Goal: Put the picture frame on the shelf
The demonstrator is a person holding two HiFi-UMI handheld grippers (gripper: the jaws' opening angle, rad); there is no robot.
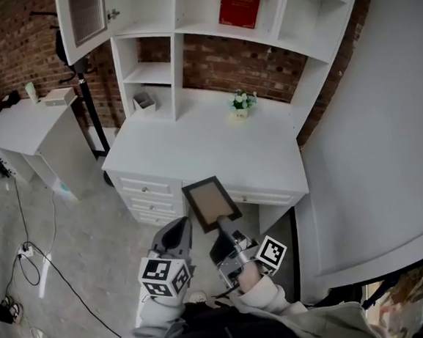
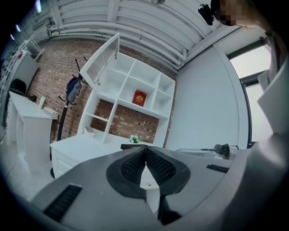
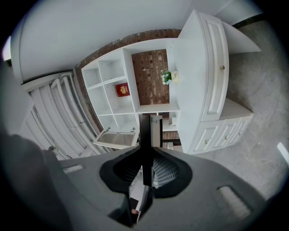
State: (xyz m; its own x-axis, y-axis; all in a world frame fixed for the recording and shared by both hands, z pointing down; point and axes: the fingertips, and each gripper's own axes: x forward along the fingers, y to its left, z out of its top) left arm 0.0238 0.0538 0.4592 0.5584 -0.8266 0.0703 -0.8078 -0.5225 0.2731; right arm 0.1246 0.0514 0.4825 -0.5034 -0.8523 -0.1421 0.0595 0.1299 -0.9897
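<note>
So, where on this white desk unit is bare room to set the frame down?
The desktop is bare from the flower pot to its front edge. The compartment right of the red book looks empty too. Crowded: the low left cubby, which holds a small box.

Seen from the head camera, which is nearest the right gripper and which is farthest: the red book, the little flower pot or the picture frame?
1. Picture frame: clamped in the right gripper, at the front edge of the desk.
2. Flower pot: toward the back of the desk top.
3. Red book: standing up on the shelf above the desk.
</note>
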